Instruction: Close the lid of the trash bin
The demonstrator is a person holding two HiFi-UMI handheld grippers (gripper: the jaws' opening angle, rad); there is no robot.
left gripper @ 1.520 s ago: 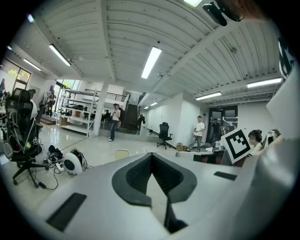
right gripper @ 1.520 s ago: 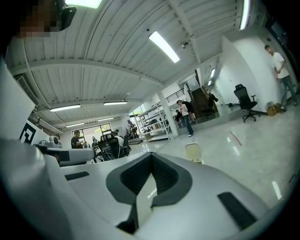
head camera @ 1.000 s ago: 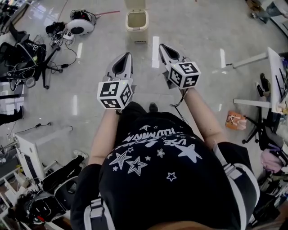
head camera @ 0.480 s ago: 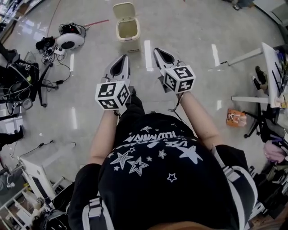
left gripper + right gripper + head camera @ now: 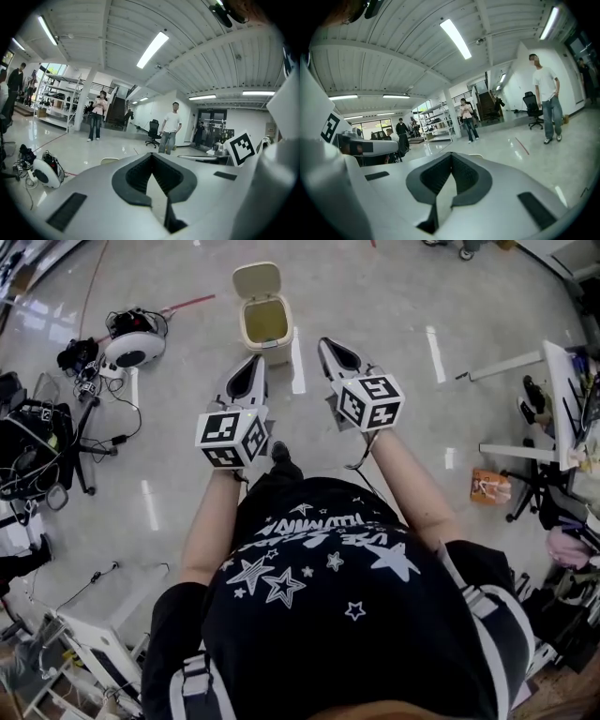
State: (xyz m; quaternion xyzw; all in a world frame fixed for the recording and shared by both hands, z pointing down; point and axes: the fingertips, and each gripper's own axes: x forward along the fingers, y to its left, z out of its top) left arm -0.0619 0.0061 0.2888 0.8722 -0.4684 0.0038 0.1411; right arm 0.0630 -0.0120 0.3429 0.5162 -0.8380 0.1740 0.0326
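Since the trash bin (image 5: 265,326) stands at the upper centre of the head view with its lid (image 5: 256,280) tipped up and back, closing it is not yet begun, and the step in hand looks to be the approach. Both claws are pressed together on nothing. The left gripper (image 5: 255,362) and the right gripper (image 5: 325,341) point at the bin from just below it, short of the lid. Best to step nearer, reach one closed tip behind the lid's far edge, then push it forward and down until it seats. Bare floor (image 5: 403,296) lies ahead, nothing blocking. At right a desk (image 5: 562,399), at upper left a round white machine (image 5: 128,345) with cables (image 5: 89,381), and at right an orange packet (image 5: 490,487), all sit well apart from the path.
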